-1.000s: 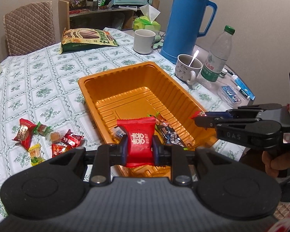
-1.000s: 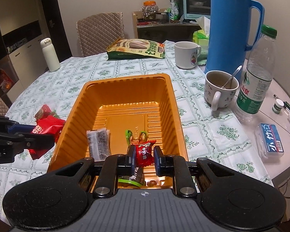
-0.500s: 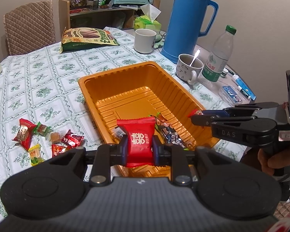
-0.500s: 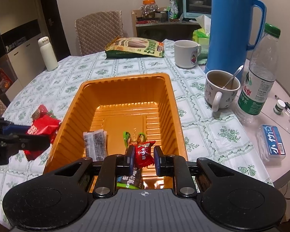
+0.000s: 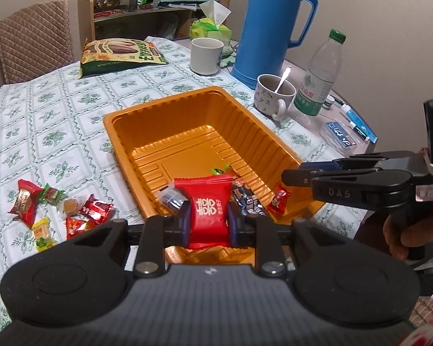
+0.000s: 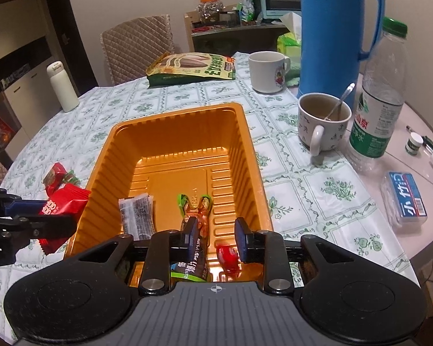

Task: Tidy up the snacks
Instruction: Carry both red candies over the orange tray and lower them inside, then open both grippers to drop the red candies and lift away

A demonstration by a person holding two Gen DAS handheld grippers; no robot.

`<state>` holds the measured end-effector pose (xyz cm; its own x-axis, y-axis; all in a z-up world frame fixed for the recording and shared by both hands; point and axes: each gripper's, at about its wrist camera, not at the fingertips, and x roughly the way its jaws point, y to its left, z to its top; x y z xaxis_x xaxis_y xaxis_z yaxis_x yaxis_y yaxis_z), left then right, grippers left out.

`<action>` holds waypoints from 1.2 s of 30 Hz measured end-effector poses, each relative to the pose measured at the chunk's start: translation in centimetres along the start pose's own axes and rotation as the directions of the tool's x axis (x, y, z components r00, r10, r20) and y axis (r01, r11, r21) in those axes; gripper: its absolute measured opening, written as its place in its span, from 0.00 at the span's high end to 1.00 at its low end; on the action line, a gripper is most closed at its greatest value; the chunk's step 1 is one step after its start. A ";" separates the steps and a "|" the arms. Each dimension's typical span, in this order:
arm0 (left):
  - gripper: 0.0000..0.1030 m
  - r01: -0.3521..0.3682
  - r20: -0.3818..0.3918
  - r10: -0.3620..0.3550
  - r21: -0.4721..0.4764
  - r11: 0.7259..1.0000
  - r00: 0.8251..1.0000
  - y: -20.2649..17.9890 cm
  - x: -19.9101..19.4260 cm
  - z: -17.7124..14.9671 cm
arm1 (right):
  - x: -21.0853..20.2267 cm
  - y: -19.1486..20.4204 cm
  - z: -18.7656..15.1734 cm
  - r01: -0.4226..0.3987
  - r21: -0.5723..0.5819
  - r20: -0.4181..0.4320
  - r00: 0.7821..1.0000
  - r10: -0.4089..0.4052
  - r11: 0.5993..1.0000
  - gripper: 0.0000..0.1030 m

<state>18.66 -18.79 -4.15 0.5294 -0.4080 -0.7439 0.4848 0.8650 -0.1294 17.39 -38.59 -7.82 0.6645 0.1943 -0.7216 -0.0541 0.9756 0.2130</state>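
My left gripper is shut on a red packet with white characters and holds it over the near end of the orange tray. From the right wrist view the same left gripper and red packet sit at the tray's left rim. My right gripper hangs over the tray's near right corner with its jaws opening. A small red candy lies blurred below them, free of the pads. A dark packet and a green-orange candy rest on the tray floor.
Several loose candies lie on the tablecloth left of the tray. A mug with a spoon, a water bottle, a blue thermos, a white mug and a seed bag stand beyond. A small plastic box lies right.
The right gripper's jaws have parted and let go of the small red candy, which has dropped into the tray. The left gripper still holds its red packet in place.
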 end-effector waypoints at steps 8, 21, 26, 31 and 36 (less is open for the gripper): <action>0.77 0.020 0.004 -0.020 0.004 1.000 1.000 -0.8 1.3 0.9 | -0.3 -0.5 -0.1 0.008 0.017 0.001 1.000 -0.008 1.000 0.71; 0.66 0.004 -0.004 -0.004 -0.052 0.999 1.000 0.9 0.7 0.4 | -1.2 -0.3 -0.2 -0.006 0.048 0.021 1.000 0.005 0.999 0.45; 0.61 -0.018 0.003 0.018 -0.097 0.995 1.000 2.6 -1.0 -0.5 | -1.4 0.1 -0.2 -0.022 0.063 0.018 1.000 0.021 0.998 0.42; 0.60 -0.062 0.008 0.063 -0.139 0.988 0.998 4.4 -2.8 -1.6 | -1.8 1.1 -0.5 -0.045 0.054 0.008 0.999 0.044 0.998 0.41; 0.60 -0.112 0.003 0.114 -0.180 0.977 0.993 6.6 -4.2 -2.7 | -2.1 2.5 -1.1 -0.059 0.045 -0.003 0.998 0.059 0.997 0.41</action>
<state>17.73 -10.60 -3.70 0.5834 -0.3074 -0.7518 0.2891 0.9436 -0.1615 15.06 -36.49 -6.50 0.6576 0.2521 -0.7099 -0.0597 0.9568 0.2845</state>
